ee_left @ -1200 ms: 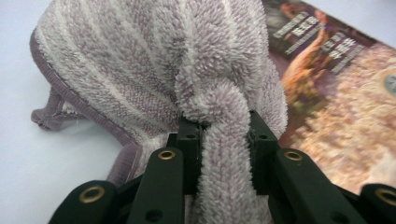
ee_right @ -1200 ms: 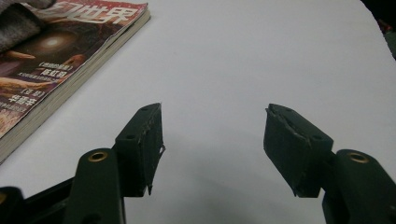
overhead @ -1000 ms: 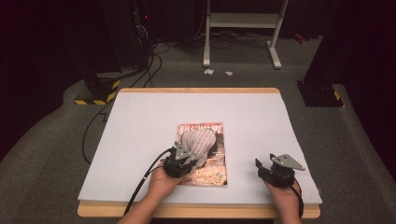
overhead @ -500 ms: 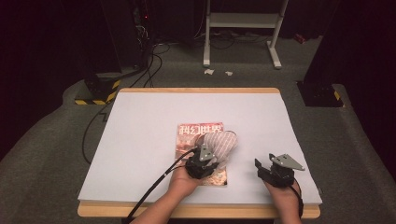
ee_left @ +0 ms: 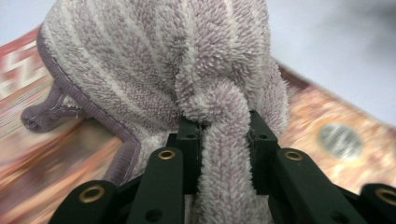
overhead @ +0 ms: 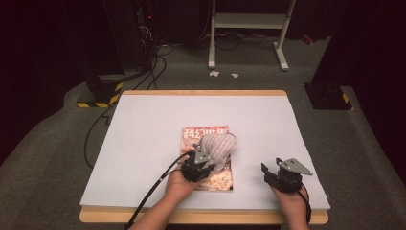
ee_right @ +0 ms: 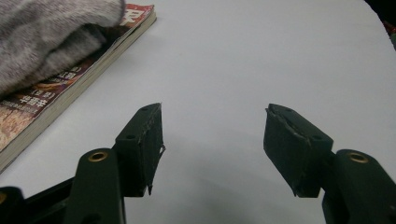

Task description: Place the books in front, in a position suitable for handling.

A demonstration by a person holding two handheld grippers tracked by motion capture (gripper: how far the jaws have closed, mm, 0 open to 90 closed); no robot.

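A grey striped fluffy towel (overhead: 218,148) lies bunched on a red magazine (overhead: 203,135) in the middle of the white table (overhead: 143,143). My left gripper (overhead: 203,160) is shut on a fold of the towel (ee_left: 224,154); the cloth is pinched between both jaws, with the magazine cover (ee_left: 336,135) beneath. To the right, my right gripper (overhead: 273,172) rests near the table's front edge. In the right gripper view it (ee_right: 212,144) stands open, with bare table between its pads and the magazine (ee_right: 56,102) and towel (ee_right: 46,32) off to its left.
The table's wooden front edge (overhead: 201,216) runs under both forearms. Beyond the far edge, on the grey floor, stand a white metal frame (overhead: 249,28), black cables (overhead: 153,57) and a yellow-black striped base (overhead: 100,98). A black stand (overhead: 330,93) is at the right.
My left hand with the towel swung right across the magazine, then came back a little to the left. The right gripper has stayed put.
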